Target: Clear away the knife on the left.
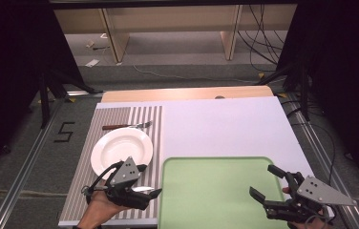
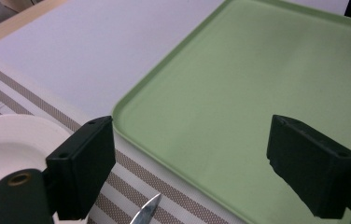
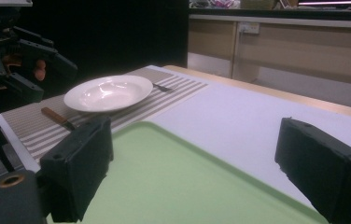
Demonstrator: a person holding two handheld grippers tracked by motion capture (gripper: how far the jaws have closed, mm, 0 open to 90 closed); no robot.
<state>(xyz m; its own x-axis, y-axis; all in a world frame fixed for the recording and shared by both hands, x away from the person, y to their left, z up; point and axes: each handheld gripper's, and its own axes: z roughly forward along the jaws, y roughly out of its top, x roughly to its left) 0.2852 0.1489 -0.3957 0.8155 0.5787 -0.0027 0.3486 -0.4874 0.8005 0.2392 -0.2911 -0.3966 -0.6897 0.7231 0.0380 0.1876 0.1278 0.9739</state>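
Note:
A white deep plate rests on a striped placemat, with a fork beyond it. A wooden-handled knife lies on the mat on the near side of the plate; its blade tip shows below my left jaws. My left gripper hovers open over the mat's near end, by the plate's rim and the edge of the green tray. Over the tray's near right corner, my right gripper is open and holds nothing.
A white sheet covers the table right of the mat and behind the tray. The wooden table edge runs along the back. Desks and cables stand on the floor beyond. My left gripper appears at far left in the right gripper view.

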